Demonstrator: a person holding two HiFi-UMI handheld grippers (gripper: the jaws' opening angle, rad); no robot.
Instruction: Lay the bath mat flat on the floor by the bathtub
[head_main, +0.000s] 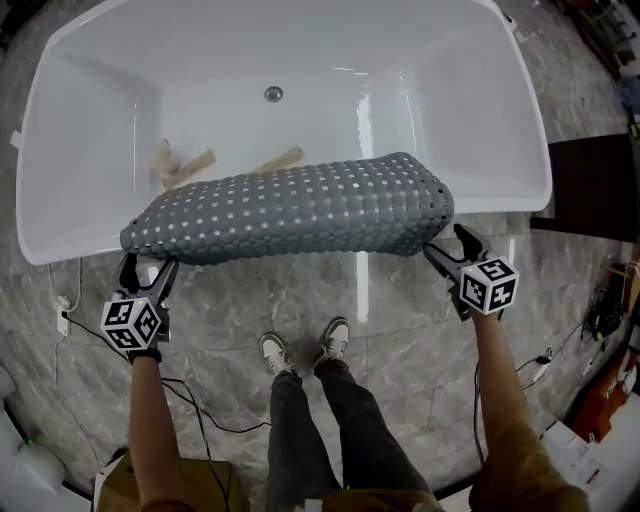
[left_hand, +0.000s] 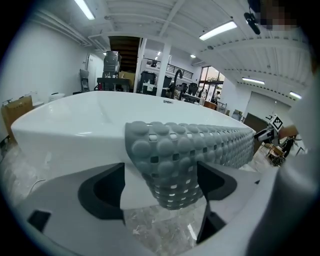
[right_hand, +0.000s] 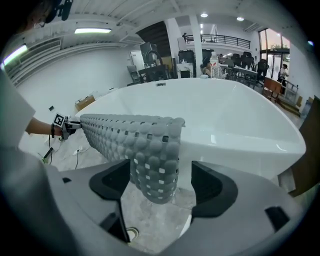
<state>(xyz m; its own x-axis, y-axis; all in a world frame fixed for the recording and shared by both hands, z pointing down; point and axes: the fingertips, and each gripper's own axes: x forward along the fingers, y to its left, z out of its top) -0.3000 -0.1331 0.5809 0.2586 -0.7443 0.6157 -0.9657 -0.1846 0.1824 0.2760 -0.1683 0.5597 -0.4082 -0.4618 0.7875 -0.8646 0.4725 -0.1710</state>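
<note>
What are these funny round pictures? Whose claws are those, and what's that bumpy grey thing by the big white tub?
There is no robot here. A person stands on the floor and holds a claw tool, called a gripper, in each hand. The head view comes from a camera on the person's head that looks down, so you can see their shoes. The left gripper and the right gripper each carry a small camera too. Those give the other two pictures, which look out between the claws. The bumpy grey thing is a bath mat, folded over in front of the white bathtub. Each end of it hangs between a gripper's two claws, but the claws are wide open and are not pinching it. The checkered cubes are just part of the grippers.
</note>
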